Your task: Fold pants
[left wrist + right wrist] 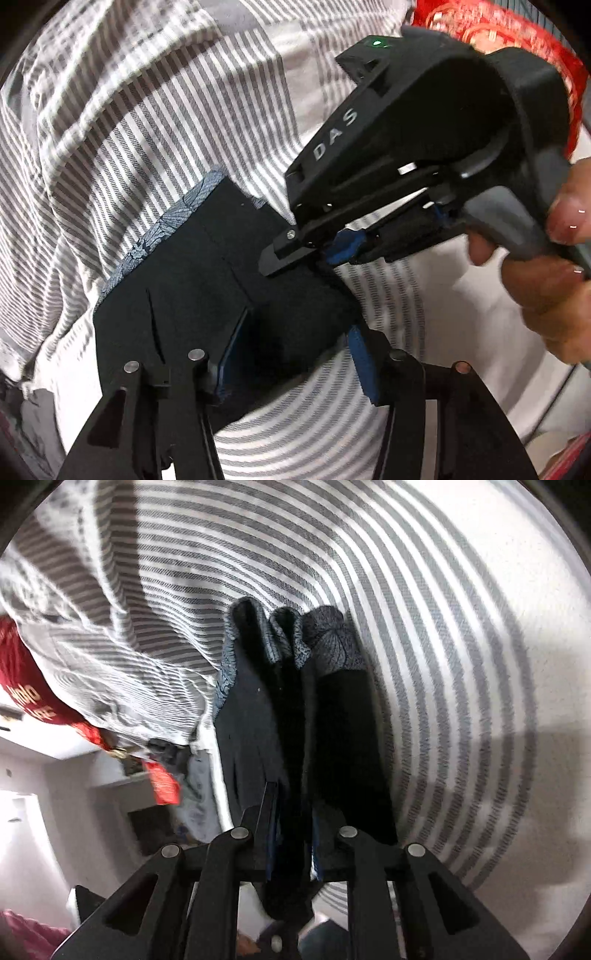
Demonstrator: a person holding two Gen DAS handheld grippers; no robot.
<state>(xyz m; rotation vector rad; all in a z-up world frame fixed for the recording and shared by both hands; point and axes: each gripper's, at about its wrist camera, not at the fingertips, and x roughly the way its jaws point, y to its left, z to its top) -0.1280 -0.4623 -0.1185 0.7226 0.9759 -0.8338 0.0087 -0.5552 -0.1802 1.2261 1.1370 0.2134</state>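
My left gripper stands open, its 2 blue pads astride the dark pants without pressing them; the pants lie folded on the striped bed sheet. My right gripper pinches the pants' right edge, bunching the cloth.

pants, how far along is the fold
Done: the dark pants already lie as a compact folded bundle on the striped sheet.
In hand: the right gripper pinches one end of the bundle; the left gripper stands open around the near edge, pads off the cloth.
Left: let go with the right, perhaps flatten the stack.
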